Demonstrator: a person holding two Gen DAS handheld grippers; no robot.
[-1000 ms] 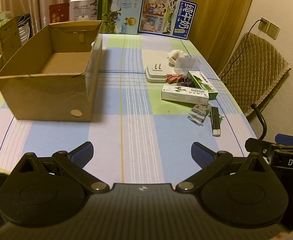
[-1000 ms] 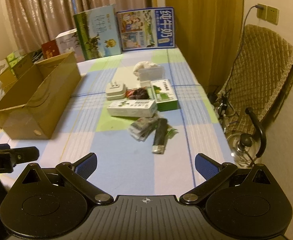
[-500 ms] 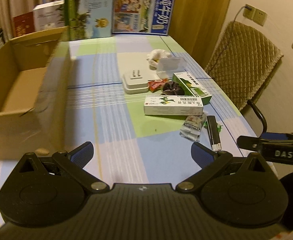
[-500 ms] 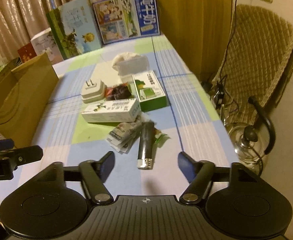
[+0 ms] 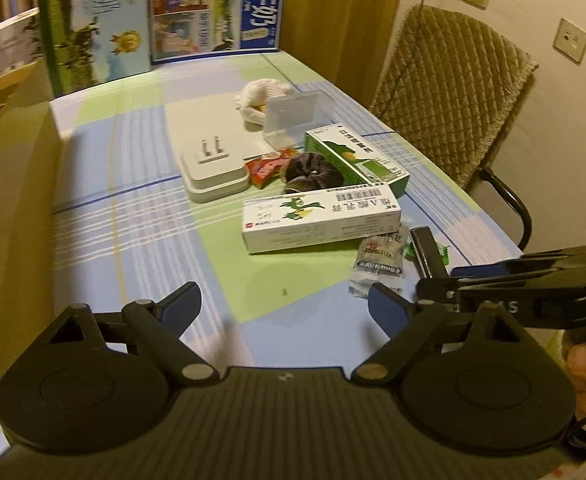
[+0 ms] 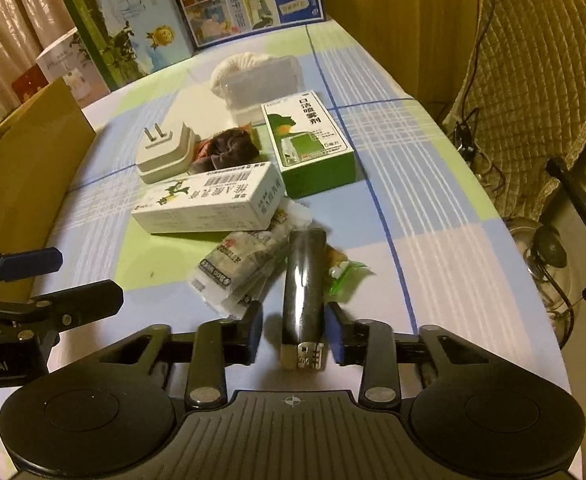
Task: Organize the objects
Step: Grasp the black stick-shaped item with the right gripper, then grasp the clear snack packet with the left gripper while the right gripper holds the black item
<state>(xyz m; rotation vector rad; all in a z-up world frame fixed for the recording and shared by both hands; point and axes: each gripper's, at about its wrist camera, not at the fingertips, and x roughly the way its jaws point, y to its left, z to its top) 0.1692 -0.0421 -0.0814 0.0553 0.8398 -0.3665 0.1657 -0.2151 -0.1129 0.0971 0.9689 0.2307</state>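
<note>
place: home dining room | cues: checked tablecloth (image 5: pixel 141 216); curtains (image 6: pixel 25 12); padded chair (image 5: pixel 449 92)

Two printed medicine cartons (image 6: pixel 209 200) (image 6: pixel 309 136) beside one white plug adapter (image 6: pixel 165 152), one black lighter (image 6: pixel 305 288), one dark hair scrunchie (image 6: pixel 229 148), one clear plastic box (image 5: pixel 293 114), one open cardboard box (image 6: pixel 25 168)

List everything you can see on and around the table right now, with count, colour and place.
lighter: 1, black, near edge, between right gripper's closing jaws
sachets: several, clear-white, left of lighter
long box: 1, white, mid-table
green box: 1, green-white, behind long box
plug adapter: 1, white, left of green box
scrunchie: 1, dark, beside adapter
cardboard box: 1, brown, table's left
milk cartons: 2, far end
chair: 1, tan, right
left gripper: black, closing, nothing between
right gripper: black
</note>
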